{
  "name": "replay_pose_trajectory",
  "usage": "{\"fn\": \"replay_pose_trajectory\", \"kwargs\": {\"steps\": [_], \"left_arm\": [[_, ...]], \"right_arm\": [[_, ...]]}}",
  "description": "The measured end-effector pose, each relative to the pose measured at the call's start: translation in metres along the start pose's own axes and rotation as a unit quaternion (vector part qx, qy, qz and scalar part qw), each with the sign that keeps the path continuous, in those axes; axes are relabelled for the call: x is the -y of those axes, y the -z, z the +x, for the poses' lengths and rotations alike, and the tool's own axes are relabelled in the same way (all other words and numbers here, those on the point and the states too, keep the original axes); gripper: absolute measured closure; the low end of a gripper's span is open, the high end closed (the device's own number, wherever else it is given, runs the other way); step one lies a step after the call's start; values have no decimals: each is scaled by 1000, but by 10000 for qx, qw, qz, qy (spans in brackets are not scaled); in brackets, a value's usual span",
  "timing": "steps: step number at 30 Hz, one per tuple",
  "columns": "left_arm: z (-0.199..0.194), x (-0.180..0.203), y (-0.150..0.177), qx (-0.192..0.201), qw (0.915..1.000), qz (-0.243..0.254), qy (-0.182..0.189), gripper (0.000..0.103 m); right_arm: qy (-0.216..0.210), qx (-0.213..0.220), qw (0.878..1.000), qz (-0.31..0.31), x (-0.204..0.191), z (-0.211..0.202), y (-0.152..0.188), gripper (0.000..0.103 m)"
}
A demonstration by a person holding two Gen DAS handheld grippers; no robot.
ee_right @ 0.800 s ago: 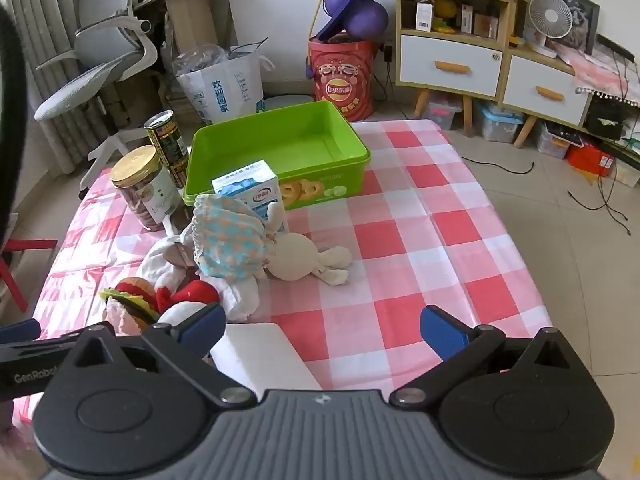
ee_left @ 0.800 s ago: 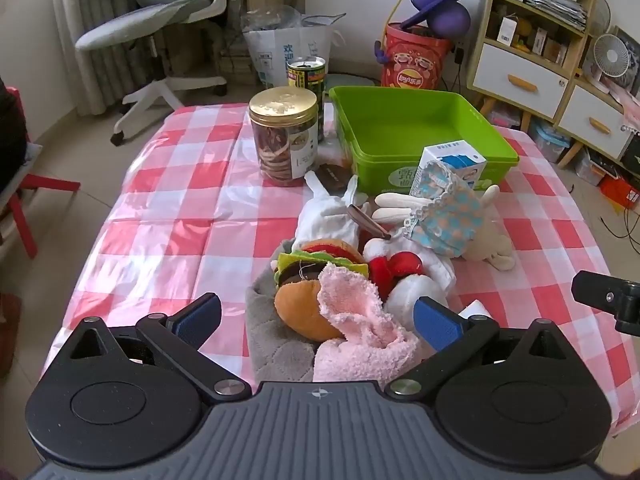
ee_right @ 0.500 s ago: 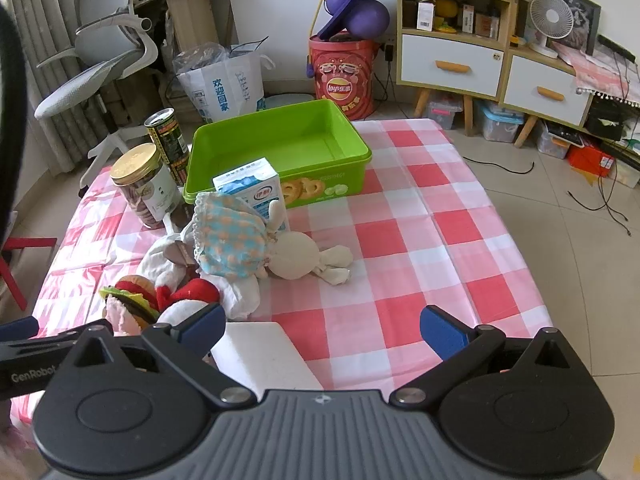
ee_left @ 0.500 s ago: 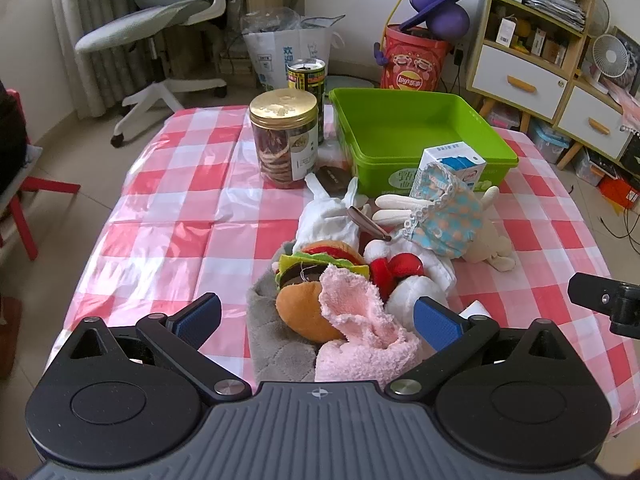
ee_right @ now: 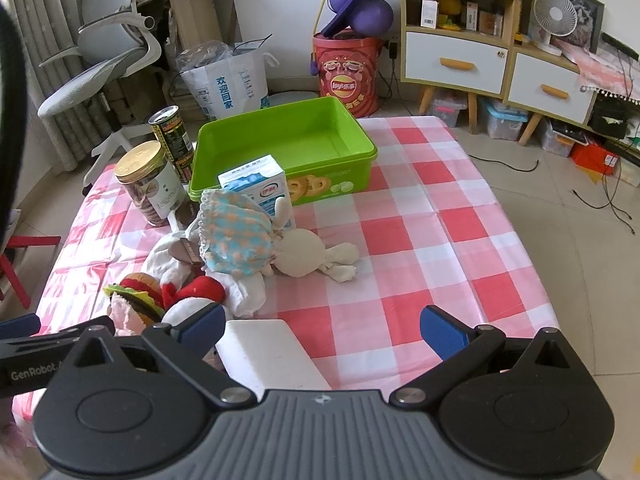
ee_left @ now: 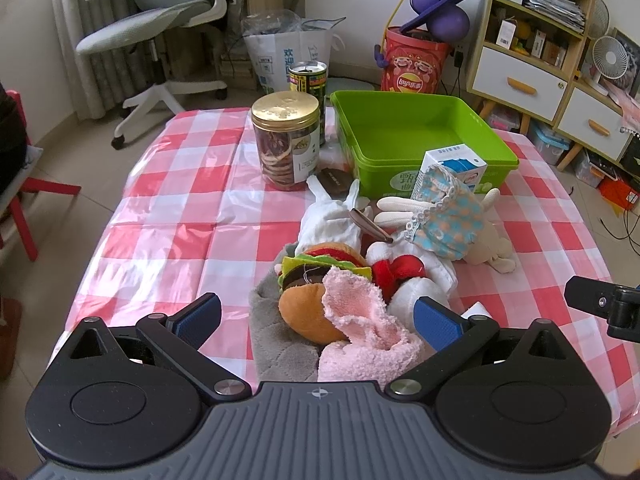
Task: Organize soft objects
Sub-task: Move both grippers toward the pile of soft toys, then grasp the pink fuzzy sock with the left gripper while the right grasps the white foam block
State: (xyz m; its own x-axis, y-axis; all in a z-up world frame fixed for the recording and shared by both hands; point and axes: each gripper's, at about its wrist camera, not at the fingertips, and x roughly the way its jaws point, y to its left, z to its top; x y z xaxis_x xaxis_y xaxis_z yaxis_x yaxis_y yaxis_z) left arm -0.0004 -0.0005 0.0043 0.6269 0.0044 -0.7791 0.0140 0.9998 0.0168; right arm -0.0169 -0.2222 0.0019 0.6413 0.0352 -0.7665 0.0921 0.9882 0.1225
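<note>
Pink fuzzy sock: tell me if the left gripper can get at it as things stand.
Probably yes. The left gripper is open and empty, and the pink fuzzy sock lies on top of the pile directly between its fingers, nothing covering it. The plush burger presses against the sock's left side and might get pinched too.

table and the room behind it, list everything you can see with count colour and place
green bin: 1, nothing visible inside, far side of table
milk carton: 1, white and blue, before bin
cookie jar: 1, clear, gold lid, left of bin
tin can: 1, green, behind jar
plush burger: 1, in near pile
pink fleece: 1, on burger
bunny doll: 1, beige, blue bonnet, mid table
white pad: 1, near edge
office chair: 1, grey, back left
left gripper: open, over pile
right gripper: open, nothing held
</note>
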Motion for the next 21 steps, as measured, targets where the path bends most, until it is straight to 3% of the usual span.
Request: {"fn": "replay_pose_trajectory", "kwargs": {"steps": [5,9,15,16,21], "left_arm": [[-1,-4,-1,90,9999,93,40,5],[2,-14,-3,225,9994,236,60,5],[21,-45,-1,133,9959,-160,886,5],[25,-48,-1,97,9959,-111,887,6],[39,-69,3,-327,9895,-270,1379,12]], "right_arm": [[-76,-39,10000,-26,-1,2,0,17],[-382,-221,9990,-62,0,10,1,17],[-1035,-682,9921,202,9,31,6,17],[-1131,-765,9904,230,10,35,8,17],[-1436,-1071,9835,265,8,47,16,26]]}}
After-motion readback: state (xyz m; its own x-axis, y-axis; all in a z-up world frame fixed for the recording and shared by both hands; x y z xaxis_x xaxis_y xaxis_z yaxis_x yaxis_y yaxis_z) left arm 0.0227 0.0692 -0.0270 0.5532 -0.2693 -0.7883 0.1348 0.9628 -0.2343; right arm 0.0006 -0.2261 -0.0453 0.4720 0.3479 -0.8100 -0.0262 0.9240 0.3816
